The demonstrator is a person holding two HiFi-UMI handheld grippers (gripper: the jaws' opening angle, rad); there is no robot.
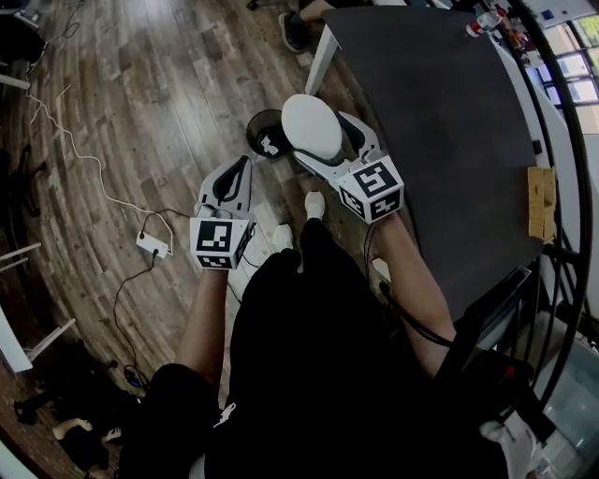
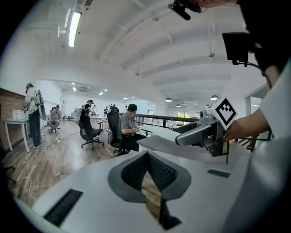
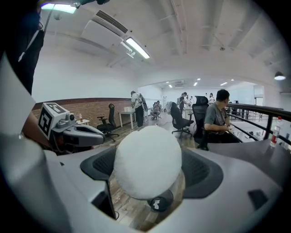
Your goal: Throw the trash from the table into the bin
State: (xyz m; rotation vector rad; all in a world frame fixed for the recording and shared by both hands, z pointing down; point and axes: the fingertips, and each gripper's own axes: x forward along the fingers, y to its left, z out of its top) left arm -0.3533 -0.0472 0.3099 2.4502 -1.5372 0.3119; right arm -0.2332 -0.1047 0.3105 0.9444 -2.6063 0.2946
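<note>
My right gripper (image 1: pixel 323 140) is shut on a white foam ball (image 1: pixel 309 122), held out past the left edge of the dark grey table (image 1: pixel 440 131). In the right gripper view the ball (image 3: pixel 148 161) fills the space between the jaws. Below it on the wooden floor stands a small round black bin (image 1: pixel 262 136), and from the right gripper view the bin (image 3: pixel 160 203) shows a white scrap inside. My left gripper (image 1: pixel 243 164) hangs over the floor to the left, shut with nothing in it; its pads (image 2: pixel 154 170) meet at the tips.
A white power strip (image 1: pixel 153 245) with a trailing cable lies on the floor at left. A tan block (image 1: pixel 541 203) sits at the table's right edge, bottles (image 1: pixel 487 23) at its far end. Office chairs and seated people are in the distance.
</note>
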